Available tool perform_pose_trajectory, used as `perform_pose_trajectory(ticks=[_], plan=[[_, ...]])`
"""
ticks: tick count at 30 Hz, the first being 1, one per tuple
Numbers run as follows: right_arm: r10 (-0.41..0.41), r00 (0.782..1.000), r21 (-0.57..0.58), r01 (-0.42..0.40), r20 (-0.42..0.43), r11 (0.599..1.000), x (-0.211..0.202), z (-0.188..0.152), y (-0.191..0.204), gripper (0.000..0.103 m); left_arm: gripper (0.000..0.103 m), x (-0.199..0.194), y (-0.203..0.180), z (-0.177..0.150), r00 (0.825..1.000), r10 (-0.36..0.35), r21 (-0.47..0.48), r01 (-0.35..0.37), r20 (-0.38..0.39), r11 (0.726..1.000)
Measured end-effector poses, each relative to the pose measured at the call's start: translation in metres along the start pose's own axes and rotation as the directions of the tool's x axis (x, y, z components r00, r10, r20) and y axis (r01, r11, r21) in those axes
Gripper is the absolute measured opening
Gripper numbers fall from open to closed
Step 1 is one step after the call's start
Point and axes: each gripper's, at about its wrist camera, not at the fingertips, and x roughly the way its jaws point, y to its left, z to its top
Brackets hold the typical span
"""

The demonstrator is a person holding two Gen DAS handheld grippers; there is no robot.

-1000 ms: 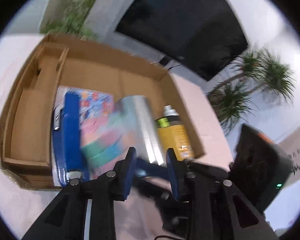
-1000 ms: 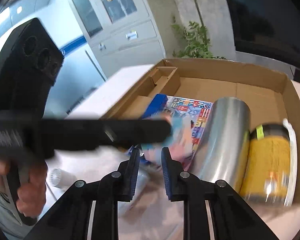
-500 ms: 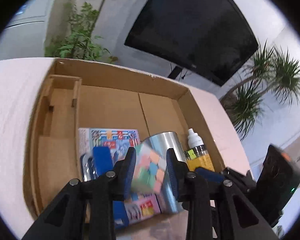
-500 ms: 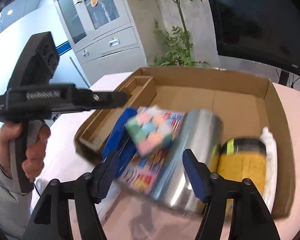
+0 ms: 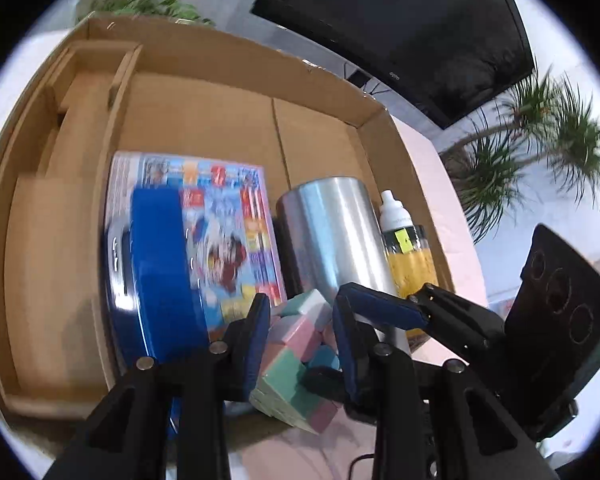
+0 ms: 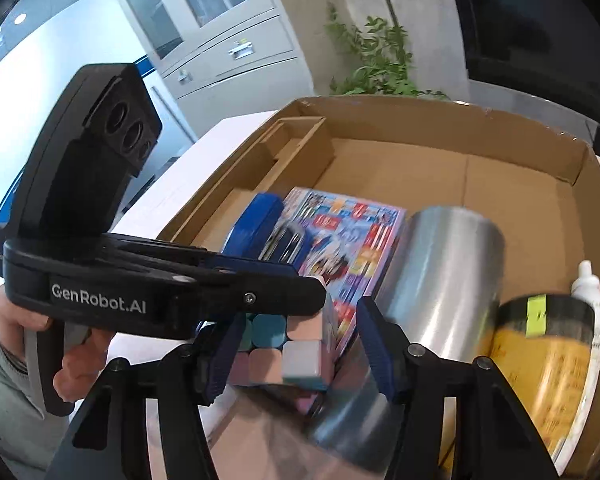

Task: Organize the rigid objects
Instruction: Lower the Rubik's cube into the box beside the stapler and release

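A pastel puzzle cube (image 5: pixel 300 354) sits between the fingers of my left gripper (image 5: pixel 301 340), which is shut on it at the near edge of the cardboard box (image 5: pixel 228 60). In the right wrist view the cube (image 6: pixel 288 354) lies between the spread fingers of my right gripper (image 6: pixel 296 350), which is open around it; whether its fingers touch the cube I cannot tell. The left gripper's body (image 6: pixel 140 280) crosses in front from the left.
In the box (image 6: pixel 500 128) lie a colourful flat package (image 5: pixel 220 220), a blue object (image 5: pixel 160 280), a steel tumbler (image 5: pixel 332 240), a yellow jar (image 5: pixel 412 260) and a white bottle (image 5: pixel 394 210). A cardboard divider (image 5: pixel 80 120) is at the left. The right gripper's body (image 5: pixel 556 320) is at the right.
The cube has come down to the box's near edge between both grippers. The right gripper, nearly shut a second ago, has opened wide. Both views have moved closer to the box.
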Motion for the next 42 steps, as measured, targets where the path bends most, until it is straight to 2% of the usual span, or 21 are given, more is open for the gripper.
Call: perform_pose_trajectory(ticks=[2,6,9,10,12,15,21,24,27,28,31,35,38,40,41,42], plan=[[-0.027,1.000,0.002,0.027,0.003,1.000,-0.007,-0.008,0.002,0.053,0.031,-0.009,0.006,-0.006,0.999,0.013,-0.019,-0.012,0.032,1.000],[-0.013,0.999,0.046,0.011,0.037,0.999,-0.024,-0.020,0.000,0.053,0.032,-0.013,0.012,-0.008,0.999,0.013,-0.033,-0.011,0.048,0.999],[0.007,1.000,0.049,-0.007,0.008,0.999,-0.016,-0.024,0.005,0.046,0.032,-0.009,0.000,-0.005,0.998,0.039,0.040,-0.041,0.058,0.998],[0.016,1.000,0.047,-0.016,0.007,0.999,-0.013,-0.025,0.009,0.047,0.032,-0.006,-0.002,-0.004,0.998,0.035,0.054,-0.038,0.055,0.998],[-0.009,1.000,0.051,0.008,0.013,0.999,-0.009,-0.025,0.012,0.046,0.033,-0.003,-0.004,0.001,0.998,0.029,0.067,-0.033,0.050,0.997],[-0.002,0.999,0.108,-0.002,0.034,0.994,-0.008,-0.030,0.007,0.043,0.032,-0.004,-0.006,0.003,0.999,0.030,0.082,-0.033,0.045,0.996],[-0.024,0.998,0.130,0.017,0.057,0.991,-0.020,-0.043,0.014,0.040,0.032,-0.037,-0.006,-0.011,0.985,0.109,0.104,-0.123,0.133,0.987],[-0.031,0.994,0.111,0.019,0.109,0.994,-0.032,-0.037,0.017,0.040,0.032,-0.027,-0.005,-0.016,0.989,0.119,0.106,-0.129,0.092,0.986],[-0.053,0.996,0.122,0.044,0.076,0.992,-0.024,-0.032,0.013,0.021,0.032,-0.022,0.000,-0.015,0.992,0.094,0.079,-0.101,0.081,0.992],[-0.064,0.996,0.128,0.055,0.061,0.990,-0.019,-0.034,0.012,0.020,0.032,-0.021,0.002,-0.014,0.993,0.089,0.067,-0.095,0.082,0.993],[-0.039,0.996,0.152,0.026,0.084,0.988,-0.019,-0.043,0.011,0.019,0.032,-0.020,0.005,-0.013,0.995,0.072,0.058,-0.076,0.072,0.995],[-0.066,0.992,0.162,0.047,0.111,0.986,-0.020,-0.051,0.014,0.019,0.034,-0.020,0.007,-0.009,0.995,0.083,0.047,-0.086,0.063,0.995],[-0.091,0.990,0.151,0.074,0.109,0.986,-0.023,-0.052,0.021,0.019,0.030,-0.028,-0.003,-0.015,0.988,0.125,0.086,-0.133,0.086,0.987],[-0.120,0.985,0.143,0.103,0.120,0.984,-0.032,-0.055,0.029,0.023,0.031,-0.048,-0.014,-0.024,0.979,0.143,0.116,-0.161,0.147,0.980],[-0.140,0.979,0.133,0.121,0.149,0.984,-0.041,-0.057,0.035,0.030,0.036,-0.066,-0.018,-0.033,0.971,0.147,0.120,-0.172,0.190,0.978],[-0.157,0.972,0.118,0.138,0.175,0.983,-0.051,-0.061,0.041,0.056,0.043,-0.083,-0.019,-0.043,0.962,0.154,0.115,-0.183,0.224,0.976]])
